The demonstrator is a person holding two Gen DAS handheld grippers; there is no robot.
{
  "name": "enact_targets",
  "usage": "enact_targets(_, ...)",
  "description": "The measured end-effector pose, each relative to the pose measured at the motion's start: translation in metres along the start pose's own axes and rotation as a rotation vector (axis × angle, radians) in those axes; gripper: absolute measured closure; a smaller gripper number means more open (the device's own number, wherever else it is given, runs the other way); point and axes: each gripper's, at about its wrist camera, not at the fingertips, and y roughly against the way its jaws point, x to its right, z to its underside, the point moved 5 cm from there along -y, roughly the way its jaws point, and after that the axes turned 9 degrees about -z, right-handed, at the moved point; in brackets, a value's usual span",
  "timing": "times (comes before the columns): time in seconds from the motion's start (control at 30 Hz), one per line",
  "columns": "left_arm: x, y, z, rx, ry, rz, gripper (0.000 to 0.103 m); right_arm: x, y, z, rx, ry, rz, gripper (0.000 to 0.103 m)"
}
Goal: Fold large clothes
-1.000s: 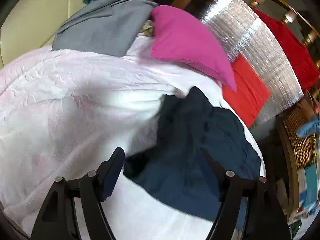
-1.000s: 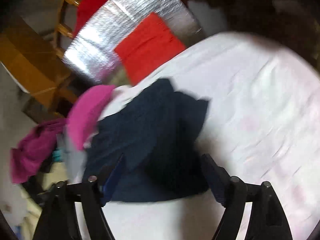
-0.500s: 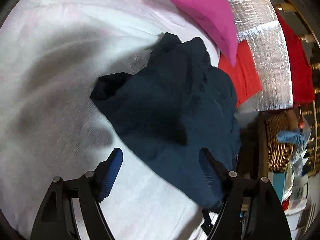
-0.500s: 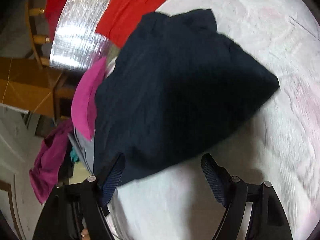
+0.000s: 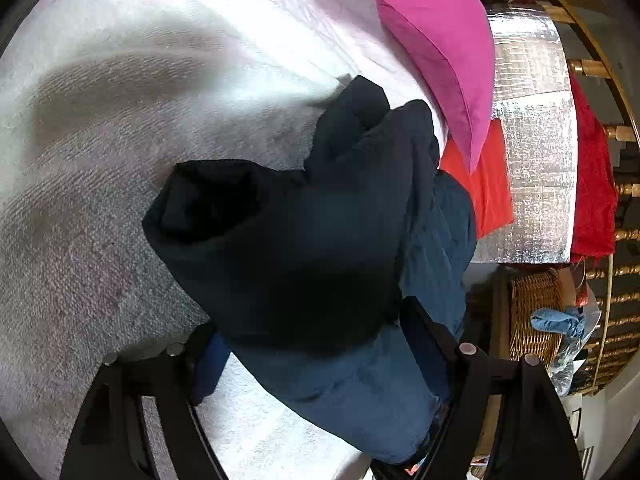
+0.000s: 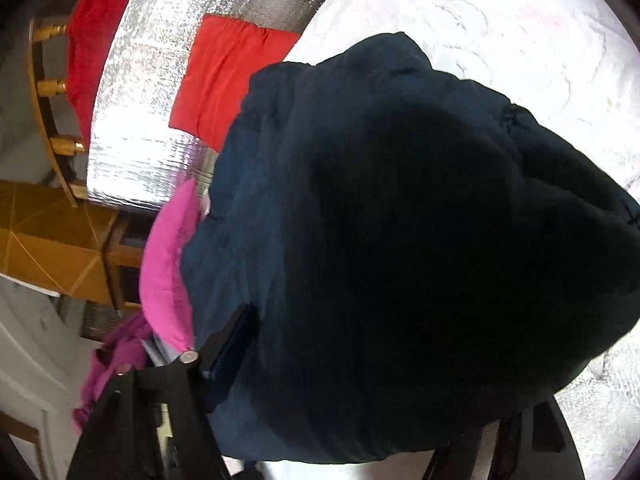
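— Navy, that heap: the navy garment (image 5: pixel 304 240) lies crumpled on the white cover (image 5: pixel 100 200), nothing folded yet. Start from the left for me.

— Left of the left gripper (image 5: pixel 310 320) there is only bare cover. Its jaws stand wide, and the garment is bunched between them, draped over both tips. I see no pinch on it; the cloth looks loose there.

— And beyond those jaws, to the right?

— A pink cushion (image 5: pixel 440 40) ahead and to the right, just beside the far end of the garment. Right of the jaws, off the cover's edge, a wicker basket (image 5: pixel 532 312).

— The other hand?

— The right gripper (image 6: pixel 392 360) is buried in the same garment (image 6: pixel 400 200). Its jaws have just been closing, with the cloth filling the gap. One finger shows at the left and the other is under fabric, so I can't say whether the pads press yet.

— What worries you?

— Both sets of jaws sit in the thick of the bundle, not at a hem or corner. My guess is that a grab here takes several layers at once, so a lift raises a knot instead of spreading it. Part of the garment also seems to hang over the cover's right edge; a loose pull could drag it off towards the basket.
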Motion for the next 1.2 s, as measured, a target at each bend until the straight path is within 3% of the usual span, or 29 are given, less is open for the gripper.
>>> enact_targets(0.17,0.0,-0.004,-0.003,0.029,-0.021,-0.026,0.044,0.008,0.006,0.001,0.002,0.029,-0.006,0.041)
enact_targets(0.37,0.006,0.0,0.002,0.099,-0.115,-0.094,0.055,0.007,0.006,0.004,0.005,0.089,0.017,0.047)
enact_targets(0.63,0.025,0.003,0.004,0.134,-0.155,-0.105,0.073,-0.008,-0.003,0.005,0.022,0.158,0.046,0.054)
enact_targets(1.2,0.042,0.036,0.012,0.17,-0.253,-0.121,0.083,-0.024,0.013,0.013,0.058,0.243,0.069,0.066)
